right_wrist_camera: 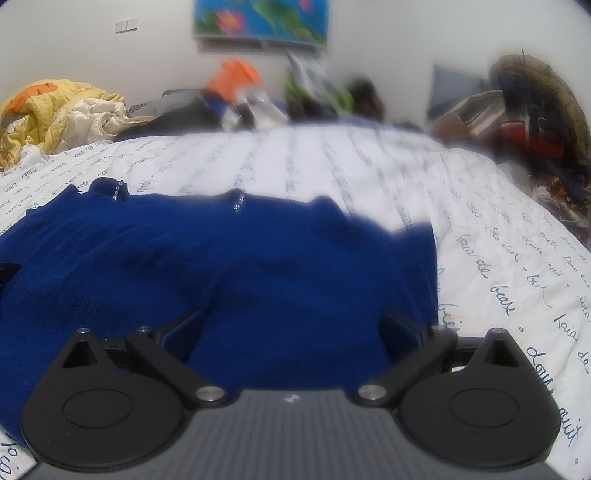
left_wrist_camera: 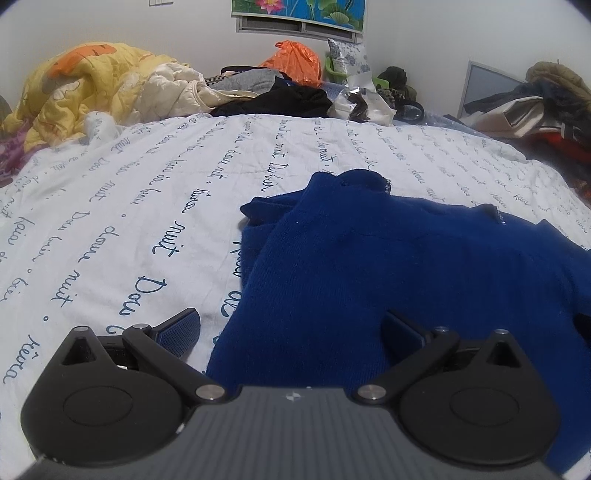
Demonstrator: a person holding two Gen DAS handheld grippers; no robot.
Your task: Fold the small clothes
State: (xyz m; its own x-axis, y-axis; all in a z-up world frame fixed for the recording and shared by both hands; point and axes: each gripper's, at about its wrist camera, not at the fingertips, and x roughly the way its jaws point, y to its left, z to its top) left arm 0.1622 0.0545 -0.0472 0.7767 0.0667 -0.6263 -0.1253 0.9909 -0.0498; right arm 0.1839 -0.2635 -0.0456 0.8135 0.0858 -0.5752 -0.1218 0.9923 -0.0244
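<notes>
A small dark blue knit sweater [left_wrist_camera: 388, 266] lies on a white bedspread printed with blue handwriting [left_wrist_camera: 129, 206]. In the left wrist view my left gripper [left_wrist_camera: 291, 332] stands open over the sweater's left edge: one pad [left_wrist_camera: 177, 330] over the sheet, the other [left_wrist_camera: 402, 328] over the knit. In the right wrist view the same sweater [right_wrist_camera: 258, 273] fills the near field, its neckline with small beads at the far side. My right gripper [right_wrist_camera: 288, 328] is wide open above the sweater near its right edge, nothing pinched between the fingers.
At the bed's far side lie a yellow quilt [left_wrist_camera: 85, 81], a cream jacket [left_wrist_camera: 173, 85], dark clothes [left_wrist_camera: 288, 99] and an orange bag [left_wrist_camera: 295, 59]. More piled clothing [left_wrist_camera: 535, 103] sits at the right. A flower picture [left_wrist_camera: 299, 11] hangs on the wall.
</notes>
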